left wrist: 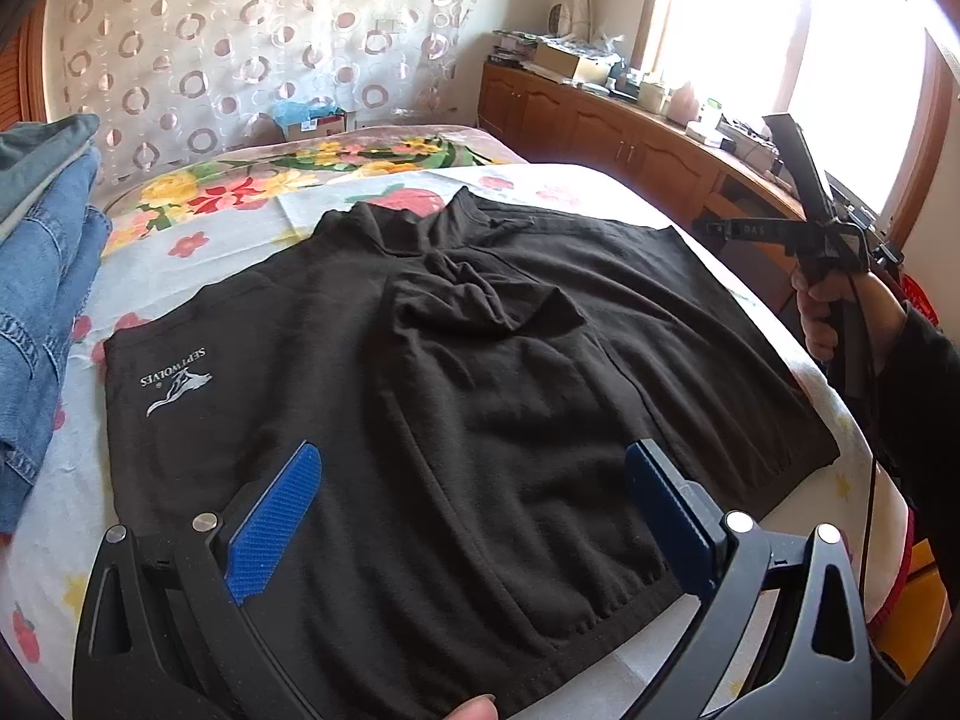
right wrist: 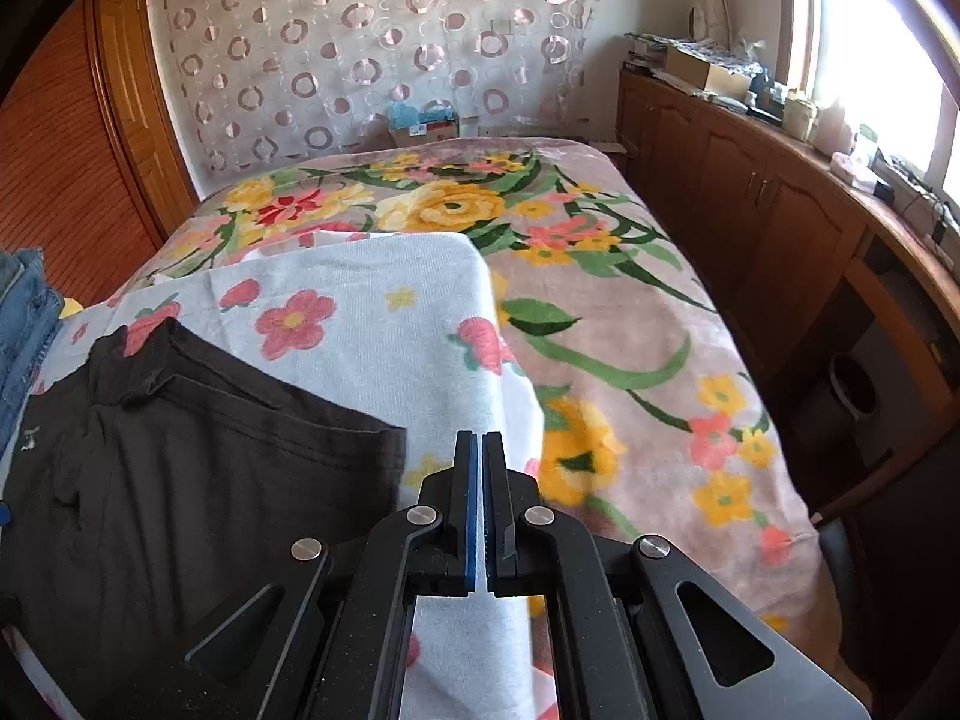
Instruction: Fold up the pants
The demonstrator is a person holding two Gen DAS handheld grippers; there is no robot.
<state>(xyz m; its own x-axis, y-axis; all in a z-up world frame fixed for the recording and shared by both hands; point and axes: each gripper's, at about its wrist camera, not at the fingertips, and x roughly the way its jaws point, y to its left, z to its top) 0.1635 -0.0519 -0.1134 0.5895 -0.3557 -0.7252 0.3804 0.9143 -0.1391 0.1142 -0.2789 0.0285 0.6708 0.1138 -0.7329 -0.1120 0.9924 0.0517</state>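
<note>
The black pants (left wrist: 456,384) lie spread flat on a floral sheet (right wrist: 372,324) on the bed (right wrist: 630,324), bunched at the crotch, a white logo (left wrist: 177,384) near one edge. The left hand-held gripper (left wrist: 474,492) hangs released above the pants, fingers wide apart. The right hand-held gripper (right wrist: 481,450) is clenched on nothing, beside the pants over the sheet. Jeans (left wrist: 42,276) lie piled at the left.

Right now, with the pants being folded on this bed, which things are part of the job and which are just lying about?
Part of the job:
black pants
left gripper, open over them
right gripper, shut and empty

Just lying about:
blue jeans
floral blanket
cardboard box
wooden cabinets
</note>
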